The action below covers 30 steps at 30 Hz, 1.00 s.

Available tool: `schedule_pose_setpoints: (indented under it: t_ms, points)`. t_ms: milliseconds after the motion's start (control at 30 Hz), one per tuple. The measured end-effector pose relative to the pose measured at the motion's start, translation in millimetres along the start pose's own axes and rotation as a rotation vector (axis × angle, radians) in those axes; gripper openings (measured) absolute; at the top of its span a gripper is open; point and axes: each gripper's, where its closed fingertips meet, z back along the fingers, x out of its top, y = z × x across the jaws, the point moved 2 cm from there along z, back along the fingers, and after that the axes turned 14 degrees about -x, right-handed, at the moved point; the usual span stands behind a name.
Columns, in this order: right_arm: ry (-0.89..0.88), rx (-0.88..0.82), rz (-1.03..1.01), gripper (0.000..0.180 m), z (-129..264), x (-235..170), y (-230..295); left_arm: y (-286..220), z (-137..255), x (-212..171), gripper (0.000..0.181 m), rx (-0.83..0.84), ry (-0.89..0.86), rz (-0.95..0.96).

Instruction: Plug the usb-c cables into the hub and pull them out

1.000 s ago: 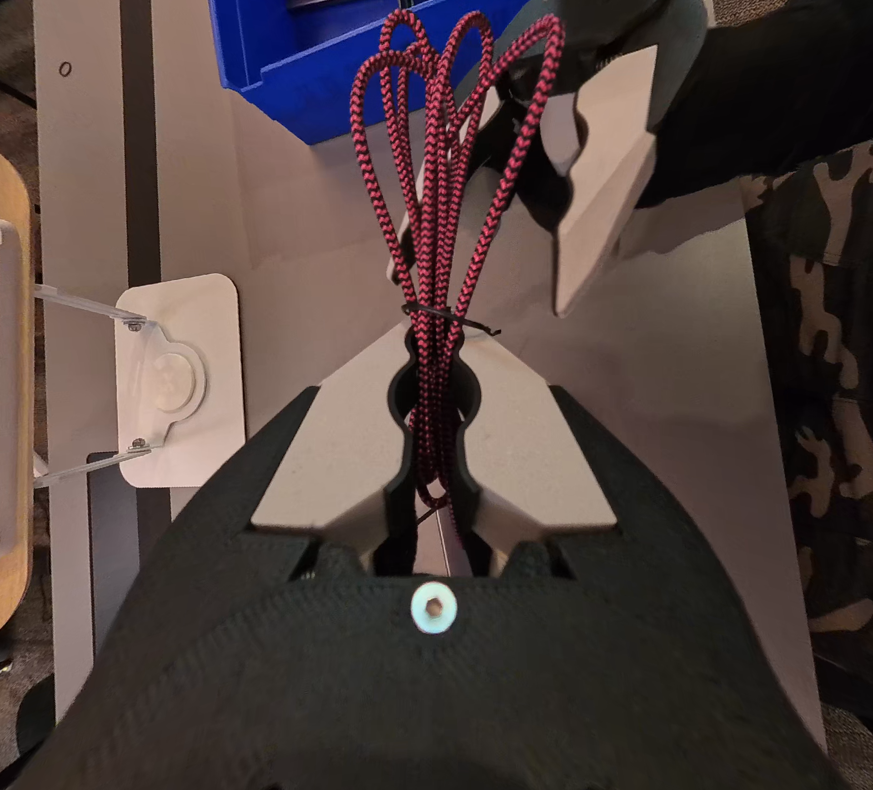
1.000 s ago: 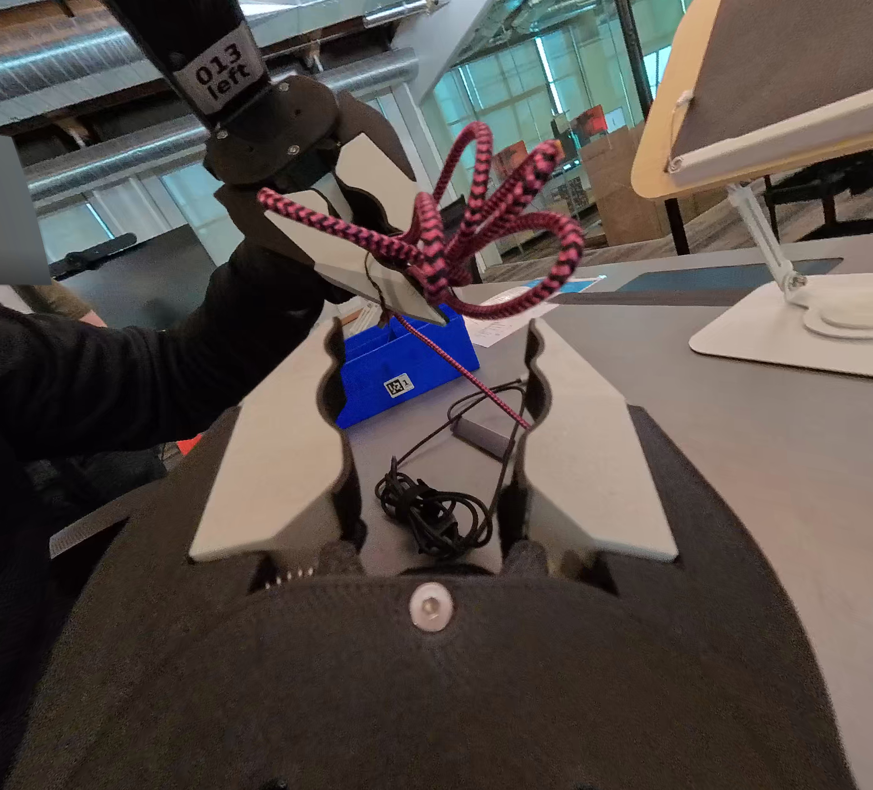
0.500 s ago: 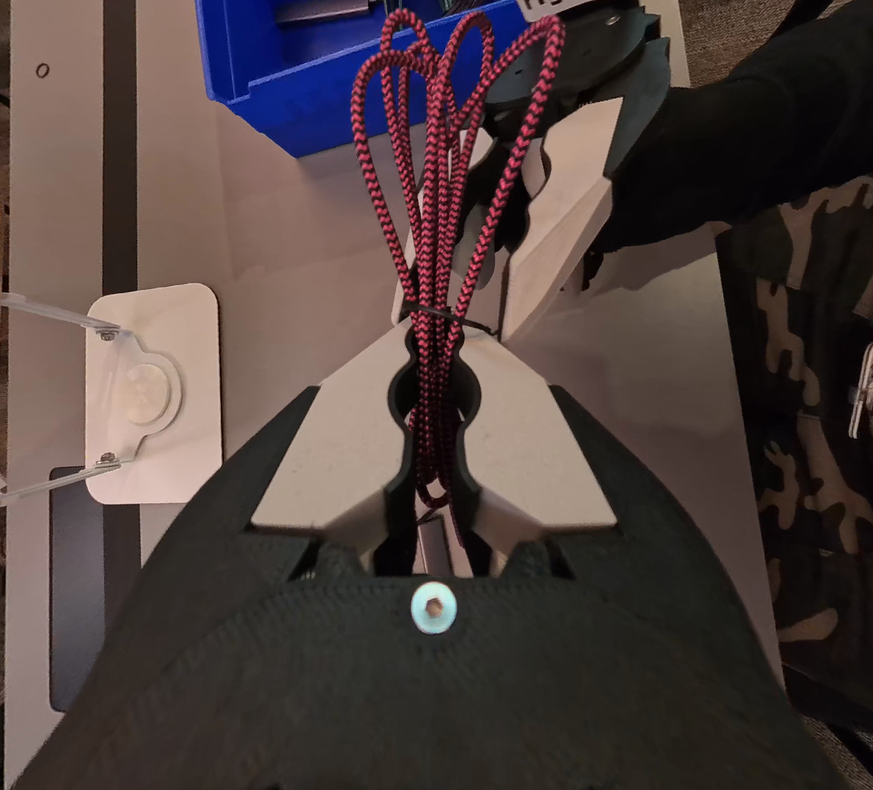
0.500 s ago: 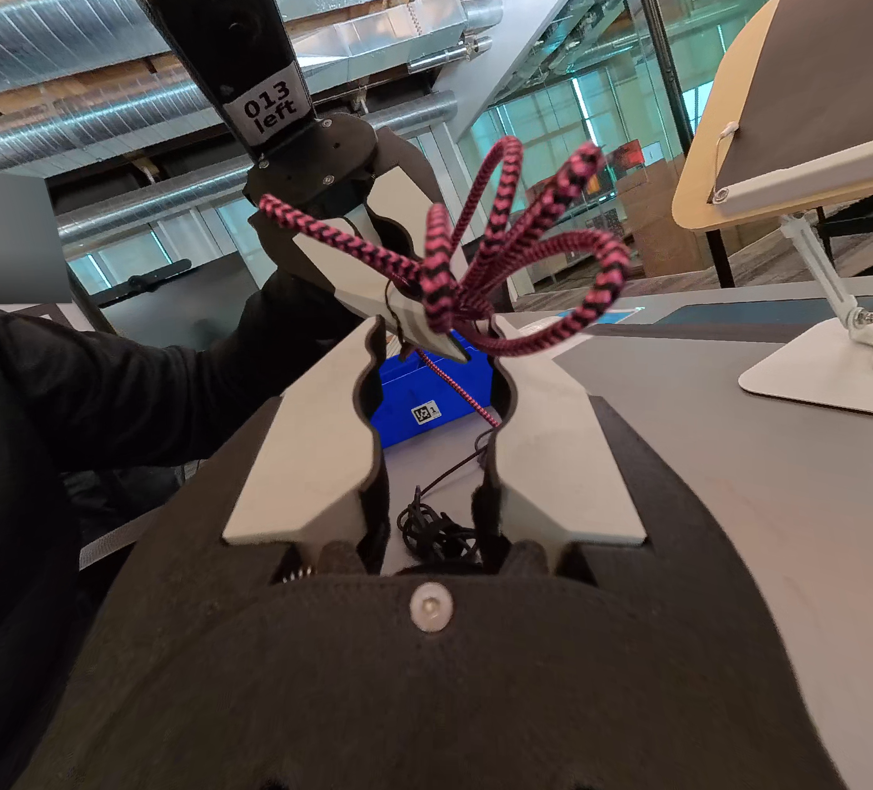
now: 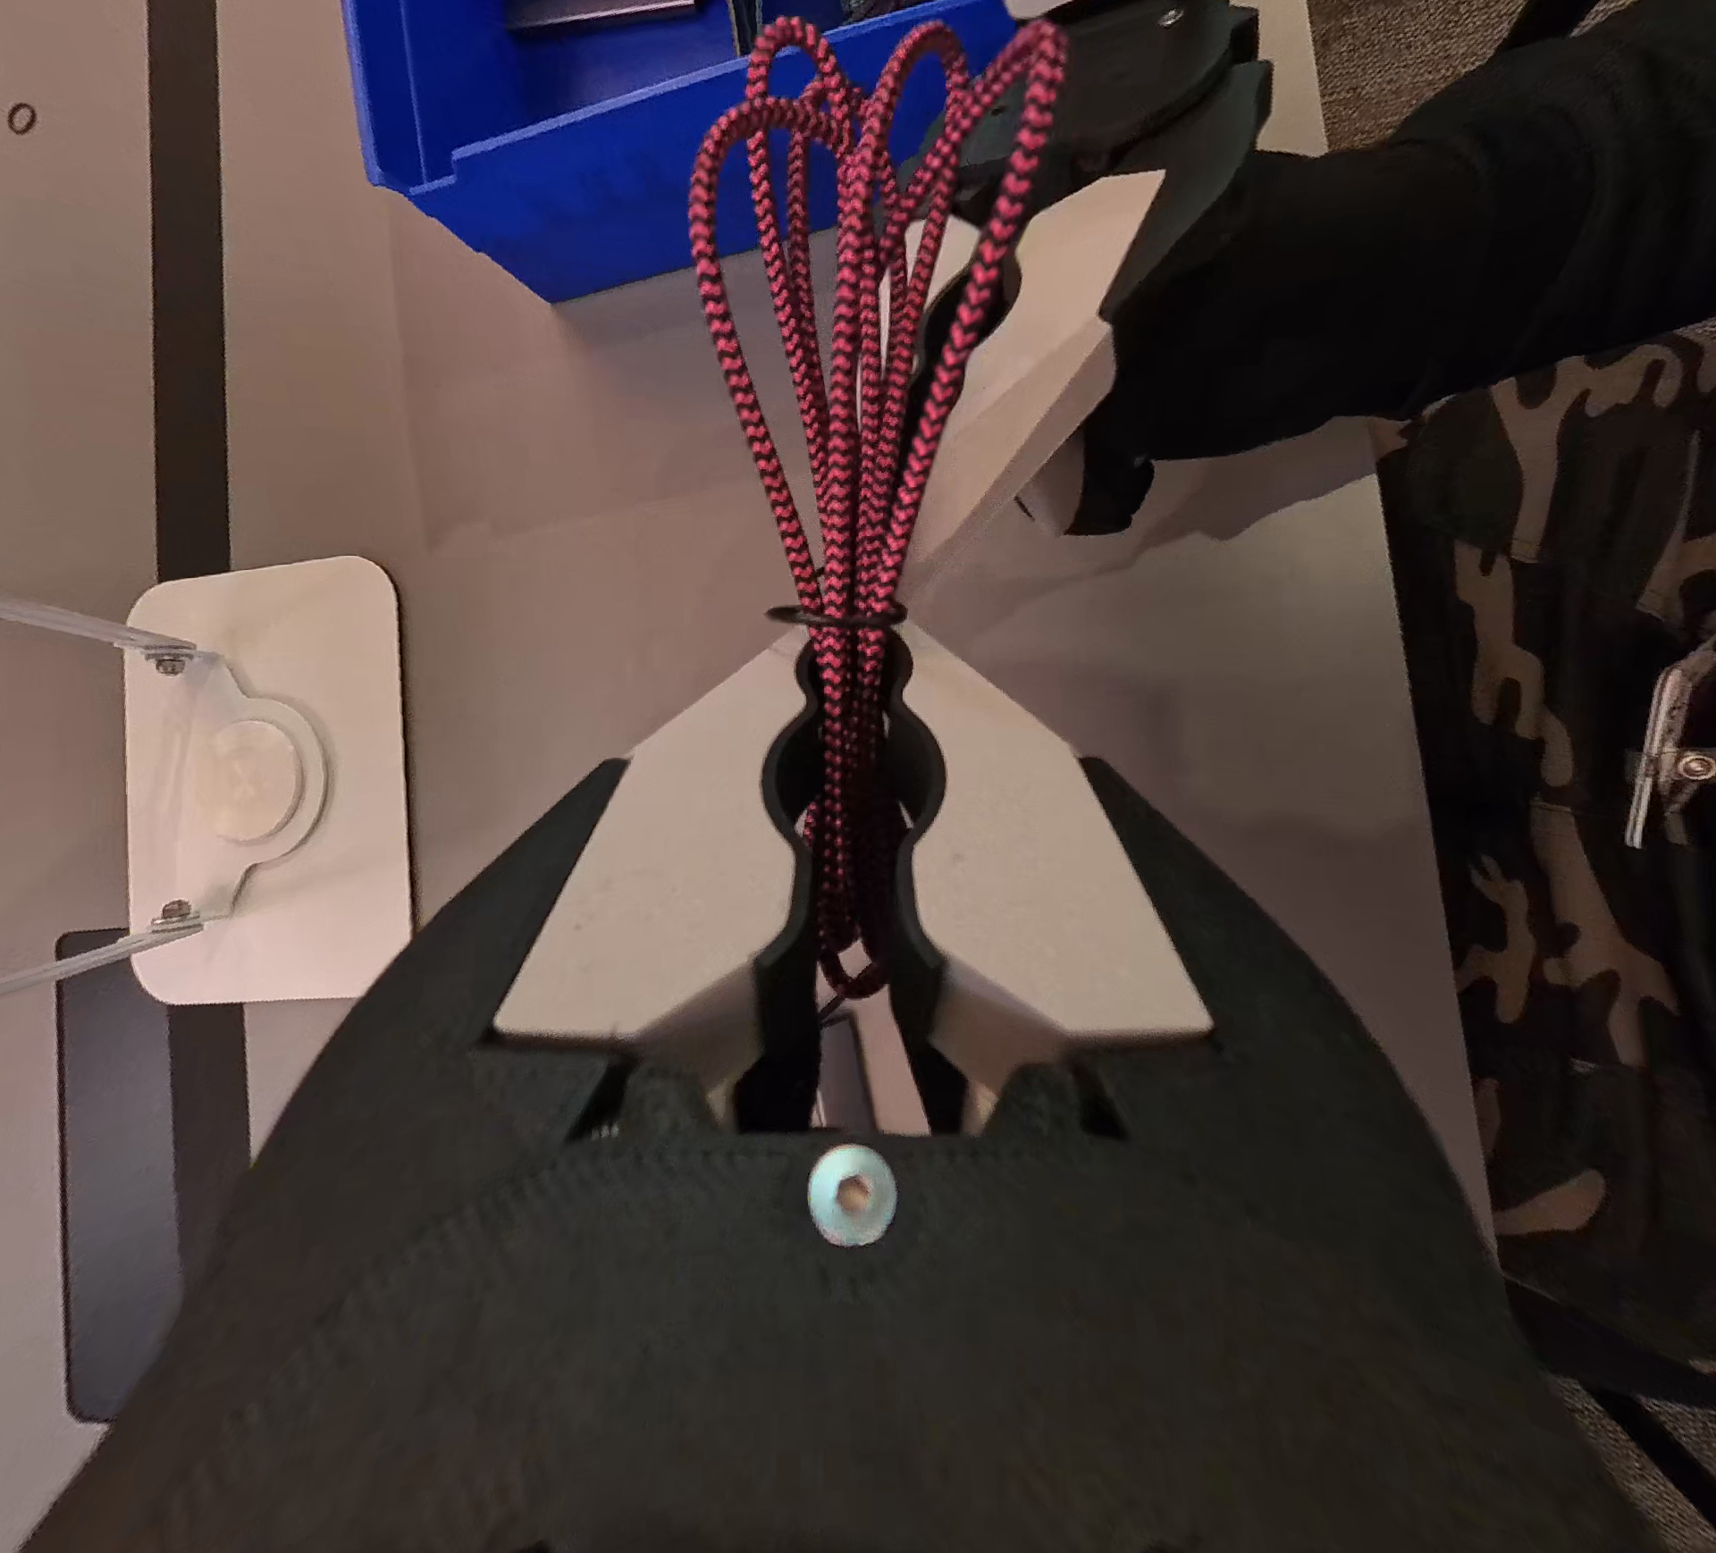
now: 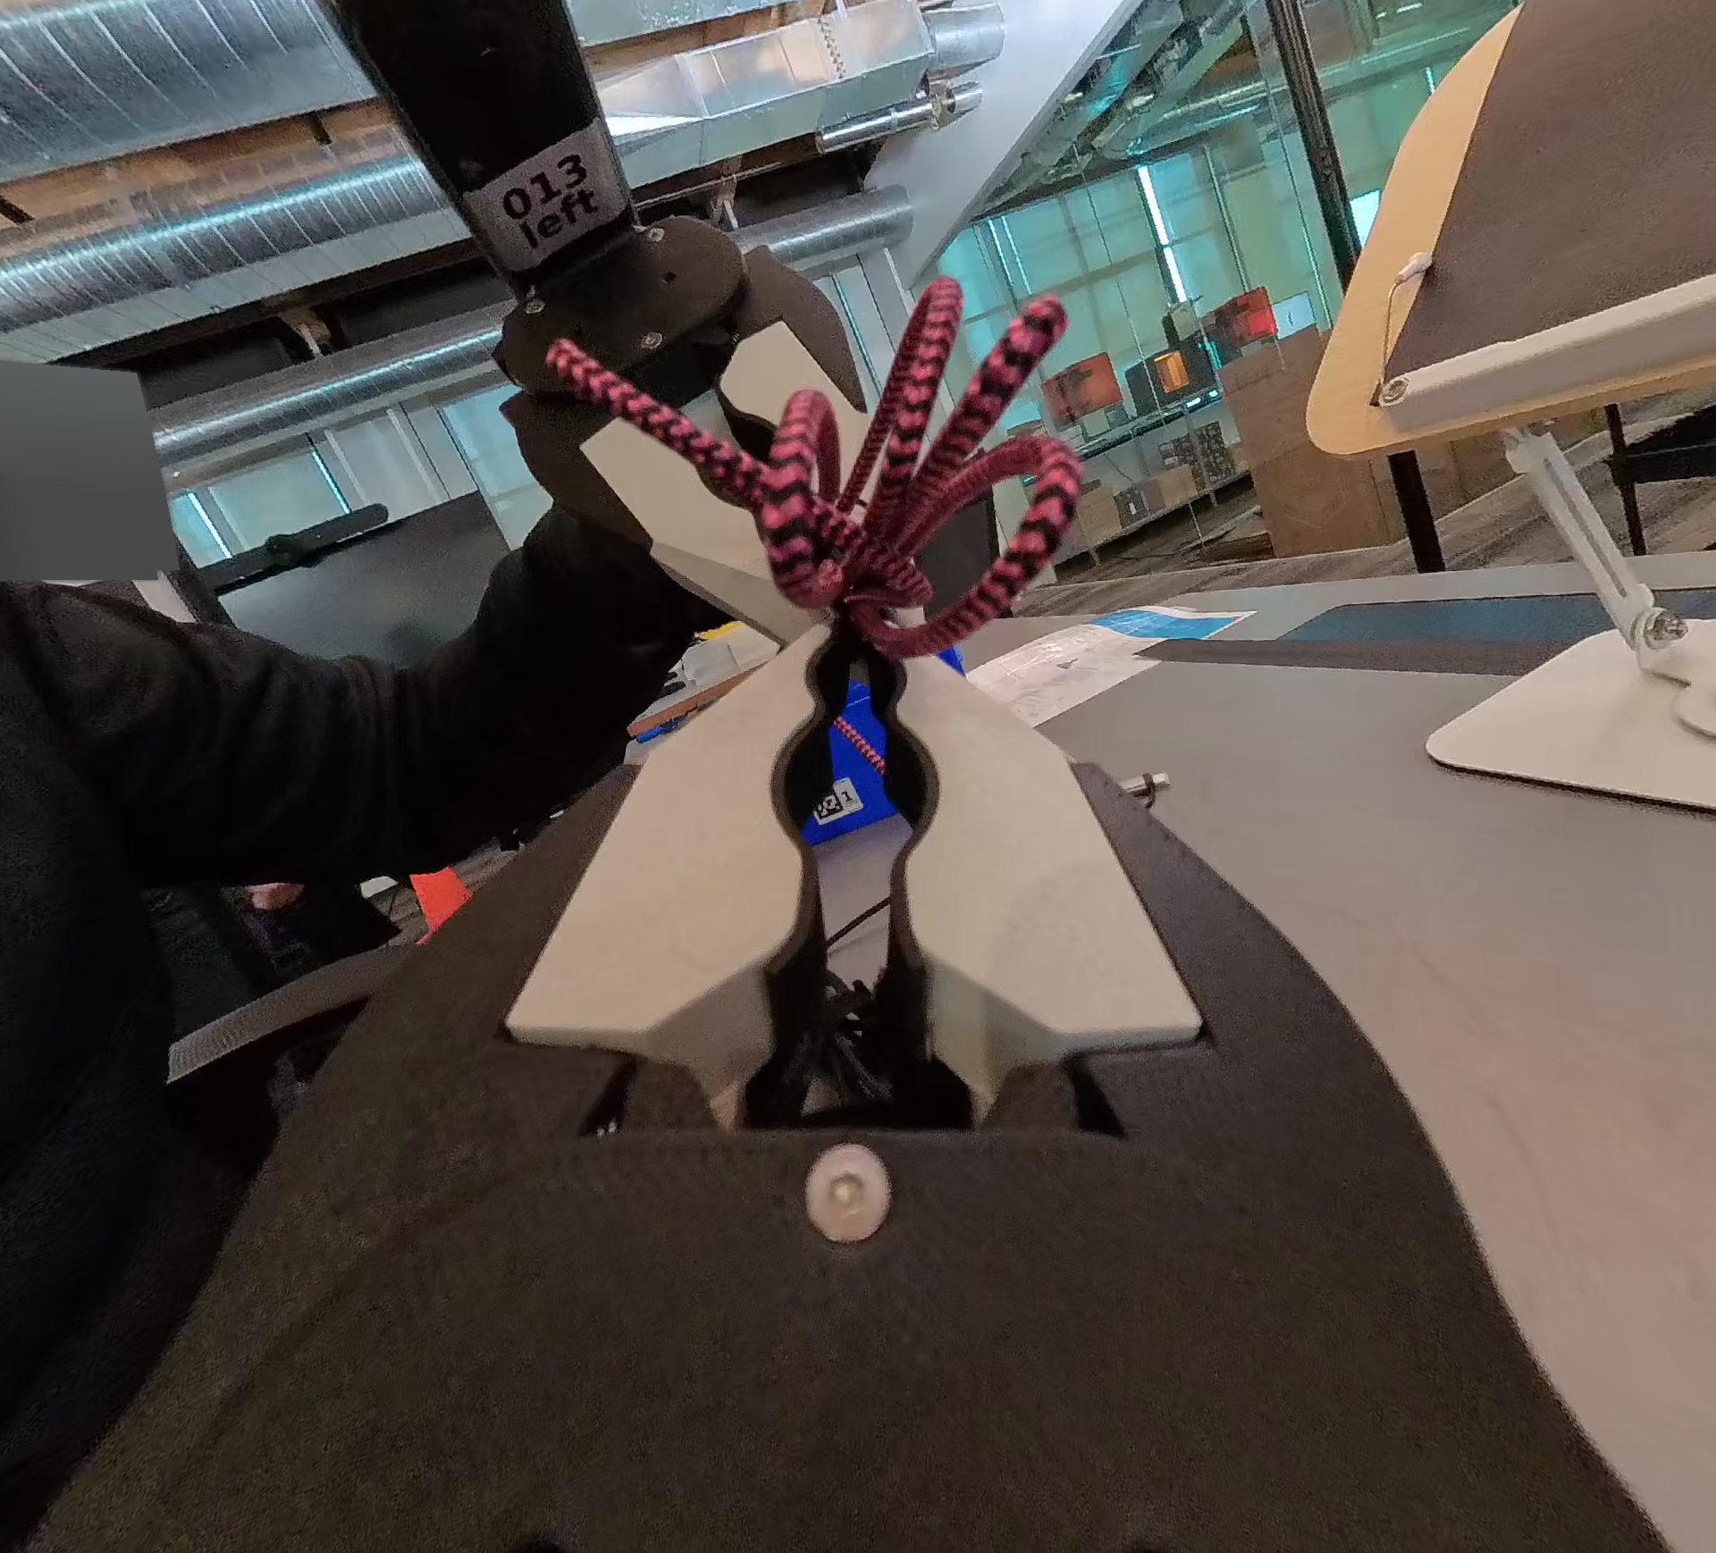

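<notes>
A red-and-black braided cable (image 5: 836,394), coiled and bound with a thin black tie (image 5: 836,620), is held up above the table. My left gripper (image 5: 850,654) is shut on the bundle just below the tie, with the loops fanning out past its tips. My right gripper (image 6: 859,636) has its jaws closed together at the tie, on the bundle (image 6: 929,441), tip to tip with the left gripper (image 6: 808,613). It also shows in the left wrist view (image 5: 919,561). A coiled black cable (image 6: 836,1054) lies on the table below, mostly hidden. A grey bar-shaped device (image 5: 604,9) lies in the bin.
A blue bin (image 5: 576,190) holding more cables stands at the far side of the grey table (image 5: 557,487). A white stand base (image 5: 269,766) sits at the left and shows on the right in the right wrist view (image 6: 1579,729). A person's black sleeve (image 5: 1393,255) is at right.
My right gripper moved in toward the left gripper's tips and its jaws closed from wide open onto the bundle at the tie. The left gripper kept its hold.
</notes>
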Motion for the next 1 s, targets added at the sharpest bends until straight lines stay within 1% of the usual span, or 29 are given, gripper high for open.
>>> schedule_pose_setpoints:
  t_ms: [200, 400, 500, 600, 733, 800, 900, 1000]
  points:
    - [-0.003, -0.023, 0.023, 0.000, 3, 1, -2, 1, -3, 2, 0.005, 0.001, 0.005, 0.001]
    - [0.000, -0.079, 0.106, 0.000, 6, 2, -1, 1, -3, 6, 0.005, -0.037, -0.041, 0.042]
    - [0.000, -0.129, 0.188, 0.000, 8, 5, 0, 2, -2, 8, 0.005, -0.078, -0.096, 0.094]
    - [0.015, -0.208, 0.345, 0.000, 9, 7, 2, 1, -3, 10, 0.005, -0.127, -0.148, 0.152]
    - [0.074, -0.356, 0.665, 0.000, 10, 7, 1, 2, -5, 10, 0.005, -0.176, -0.185, 0.228]
    - [0.122, -0.451, 0.915, 0.000, 10, 7, 0, 3, -7, 10, 0.005, -0.200, -0.197, 0.266]
    - [0.202, -0.587, 1.354, 0.000, 10, 6, 0, 4, -8, 10, 0.005, -0.265, -0.238, 0.350]
    - [0.251, -0.679, 1.680, 0.000, 10, 8, 2, 4, -7, 13, 0.004, -0.370, -0.326, 0.464]
